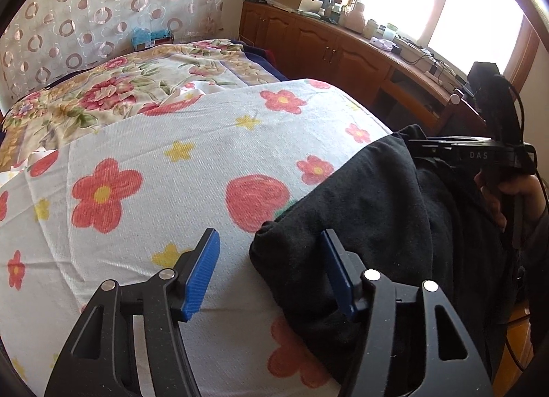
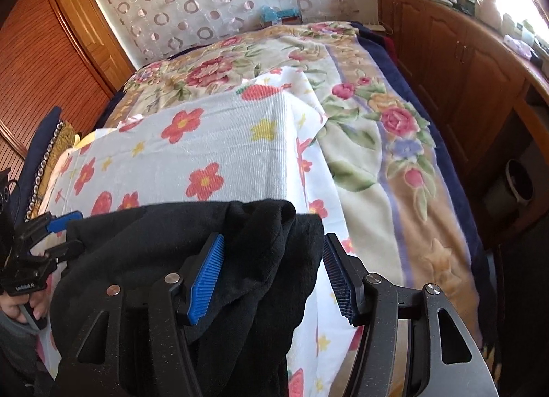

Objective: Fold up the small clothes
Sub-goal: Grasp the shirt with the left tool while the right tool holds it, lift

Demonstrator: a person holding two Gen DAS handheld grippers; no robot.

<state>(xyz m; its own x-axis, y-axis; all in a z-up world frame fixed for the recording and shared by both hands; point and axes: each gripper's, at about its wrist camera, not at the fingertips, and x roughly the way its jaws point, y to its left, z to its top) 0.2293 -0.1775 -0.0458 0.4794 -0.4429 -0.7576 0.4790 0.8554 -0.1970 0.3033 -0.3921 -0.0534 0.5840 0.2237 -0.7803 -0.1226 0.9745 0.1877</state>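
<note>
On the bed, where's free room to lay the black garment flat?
Free: the flowered white sheet ahead of the left tool, up to the rose blanket. Crowded: the near edge, where the black garment bunches between the right tool fingers, and the clothes pile at left.

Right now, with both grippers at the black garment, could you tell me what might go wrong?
Both sets of jaws stand open, so neither the left gripper nor the right gripper holds the black garment securely; it could slip if lifted. Its bunched folds may crease the fold. The flowered white cloth underneath might also get pinched.
</note>
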